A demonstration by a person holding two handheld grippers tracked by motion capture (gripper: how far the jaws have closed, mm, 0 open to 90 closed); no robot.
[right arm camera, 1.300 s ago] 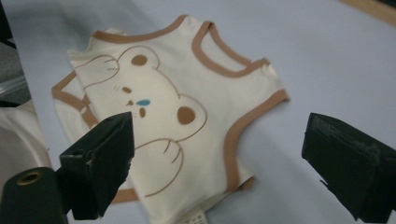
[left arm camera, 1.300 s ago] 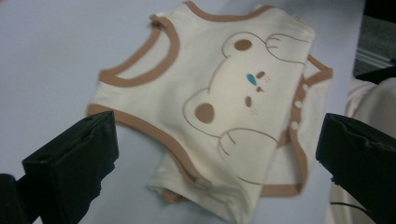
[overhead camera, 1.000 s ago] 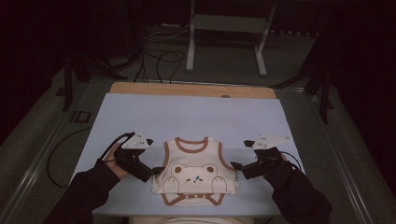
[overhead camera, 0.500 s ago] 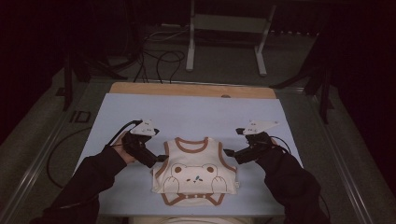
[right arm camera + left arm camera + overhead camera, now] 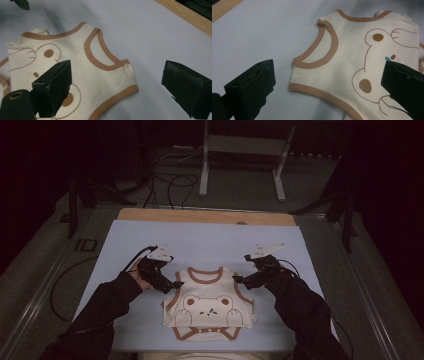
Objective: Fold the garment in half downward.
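A cream sleeveless baby vest (image 5: 207, 302) with brown trim and a bear print lies flat on a pale blue mat (image 5: 210, 245), neck towards the far side. My left gripper (image 5: 172, 284) hovers at the vest's left shoulder, jaws open. In the left gripper view the vest's shoulder and armhole (image 5: 352, 52) lie between the wide-apart jaws of the left gripper (image 5: 329, 75). My right gripper (image 5: 239, 281) stands open at the right shoulder. In the right gripper view the vest's shoulder strap (image 5: 75, 50) sits between the spread jaws of the right gripper (image 5: 117, 75). Neither gripper holds anything.
The mat covers a wooden table whose bare edge (image 5: 205, 216) shows at the far side. Beyond it, on the dark floor, stand a metal frame (image 5: 240, 165) and loose cables (image 5: 170, 185). Bare mat stretches behind the vest and to both sides.
Both grippers have moved away from me and inward, from beside the vest's sides up to its two shoulders. The vest has not moved.
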